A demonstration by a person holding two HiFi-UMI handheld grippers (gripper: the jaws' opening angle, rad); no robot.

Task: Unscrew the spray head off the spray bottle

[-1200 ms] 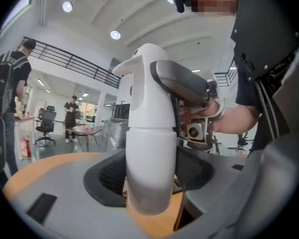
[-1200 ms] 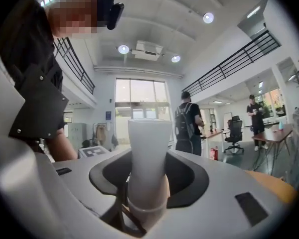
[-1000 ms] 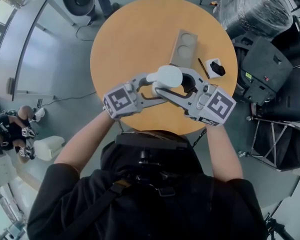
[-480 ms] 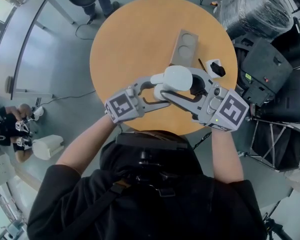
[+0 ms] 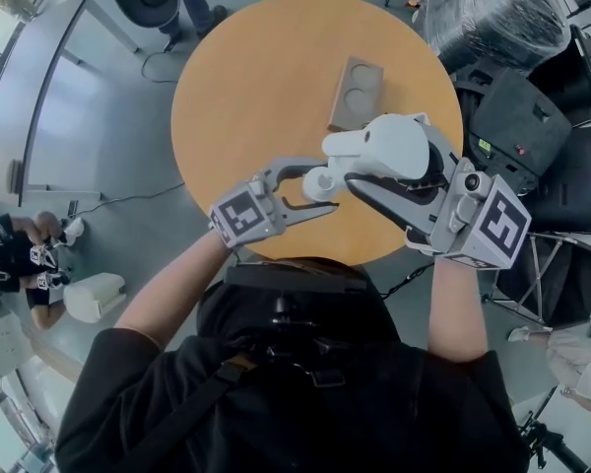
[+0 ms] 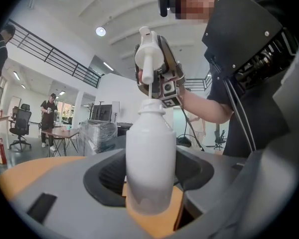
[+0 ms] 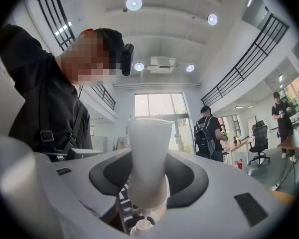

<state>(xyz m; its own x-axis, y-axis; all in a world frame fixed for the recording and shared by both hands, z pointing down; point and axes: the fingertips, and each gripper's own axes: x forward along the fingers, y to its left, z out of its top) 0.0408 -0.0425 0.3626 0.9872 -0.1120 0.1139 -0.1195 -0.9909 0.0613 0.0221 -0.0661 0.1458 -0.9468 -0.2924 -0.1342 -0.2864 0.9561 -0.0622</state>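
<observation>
My left gripper (image 5: 320, 189) clamps the white spray bottle (image 6: 150, 158) by its body, upright over the near edge of the round orange tabletop (image 5: 256, 87). My right gripper (image 5: 366, 158) pinches the spray head (image 6: 148, 54) just above the bottle's neck and clear of it, with the thin dip tube (image 6: 150, 91) reaching down to the opening. A cardboard cup carrier (image 5: 355, 94) lies toward the tabletop's far edge.

The place reads as a large open-plan office or lab hall. A railed mezzanine (image 6: 55, 59) runs under a high white ceiling with recessed round lights (image 7: 134, 3), and tall windows (image 7: 159, 106) close the far end. Swivel office chairs (image 6: 20, 126) stand at desks (image 6: 65, 132). Black equipment cases (image 5: 532, 116) and a plastic-wrapped bundle (image 5: 483, 13) crowd the grey floor (image 5: 108, 116) beside the round wooden surface (image 5: 256, 87).
</observation>
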